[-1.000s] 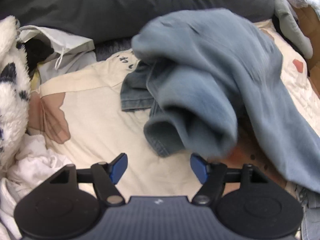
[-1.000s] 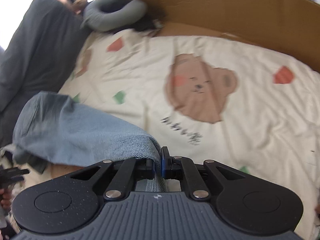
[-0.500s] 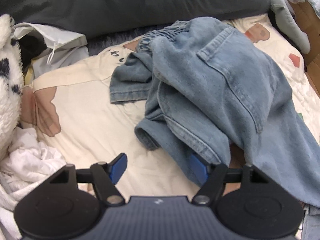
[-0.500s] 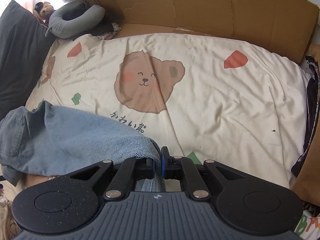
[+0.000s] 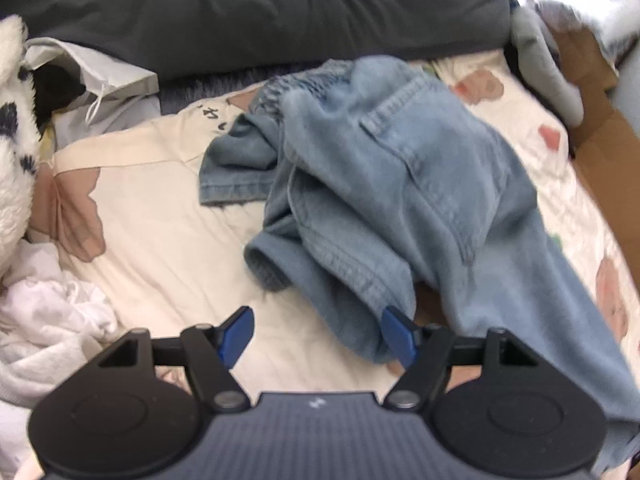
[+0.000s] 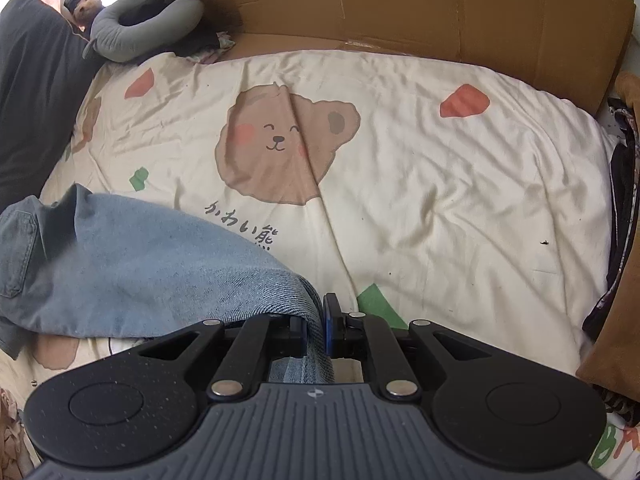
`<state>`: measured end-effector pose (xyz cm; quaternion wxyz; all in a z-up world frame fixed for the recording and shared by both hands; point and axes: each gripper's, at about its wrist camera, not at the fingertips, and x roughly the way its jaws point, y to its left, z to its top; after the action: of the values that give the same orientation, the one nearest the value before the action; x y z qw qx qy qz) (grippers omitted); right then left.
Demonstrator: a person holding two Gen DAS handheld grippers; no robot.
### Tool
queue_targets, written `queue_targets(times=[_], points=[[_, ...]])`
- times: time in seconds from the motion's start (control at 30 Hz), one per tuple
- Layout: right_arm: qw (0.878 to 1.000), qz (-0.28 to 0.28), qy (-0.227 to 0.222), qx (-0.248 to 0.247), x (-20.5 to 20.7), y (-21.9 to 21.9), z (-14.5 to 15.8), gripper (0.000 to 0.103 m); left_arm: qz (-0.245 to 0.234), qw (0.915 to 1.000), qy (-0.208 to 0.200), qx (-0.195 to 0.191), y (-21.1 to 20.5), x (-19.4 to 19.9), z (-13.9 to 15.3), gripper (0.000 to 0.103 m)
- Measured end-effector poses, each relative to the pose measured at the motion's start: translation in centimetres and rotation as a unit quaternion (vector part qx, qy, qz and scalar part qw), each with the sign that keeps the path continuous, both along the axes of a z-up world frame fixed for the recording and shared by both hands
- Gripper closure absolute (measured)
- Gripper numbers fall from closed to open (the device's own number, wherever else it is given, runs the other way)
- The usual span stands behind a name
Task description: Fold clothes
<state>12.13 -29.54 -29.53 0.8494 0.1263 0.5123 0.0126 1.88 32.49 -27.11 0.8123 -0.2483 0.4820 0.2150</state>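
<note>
**Jeans bunched, one end pinched, other gripper idle**

Left wrist view. Left gripper (image 5: 316, 334) stood with its blue-padded jaws spread wide, holding nothing. A fold of the pale blue denim jeans (image 5: 400, 200) lay against the inner face of its right pad; whether it truly touched was hard to tell. The jeans sat crumpled ahead and to the right, thick stitched seams, a patch pocket uppermost, one cuff rolled into a tube just ahead. Underneath, a cream cotton bedsheet with brown bear prints (image 5: 160, 220), creased. Left of the gripper, a rumpled white cloth heap (image 5: 48, 320) and a white plush toy with black spots (image 5: 12, 120); far ahead, a dark grey pillow (image 5: 260, 8).

Right wrist view. Right gripper (image 6: 318, 322) was clamped on a denim edge, cloth trailing off to its left.

Risks, as judgement: denim is heavy and stiff, so a one-edge pinch could slip under a pull. The left jaws, closing where they stood, might catch several layers, or the sheet too, and lock in a twist. The soft sheet could ruck under dragging.
</note>
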Motion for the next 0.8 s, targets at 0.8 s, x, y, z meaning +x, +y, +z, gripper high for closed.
queue_targets(times=[0.8], points=[[1.000,0.009,0.015,-0.021,-0.4,-0.2,-0.8,0.092,0.078,0.9915,-0.102,-0.019,4.6,5.1,1.0,0.068]])
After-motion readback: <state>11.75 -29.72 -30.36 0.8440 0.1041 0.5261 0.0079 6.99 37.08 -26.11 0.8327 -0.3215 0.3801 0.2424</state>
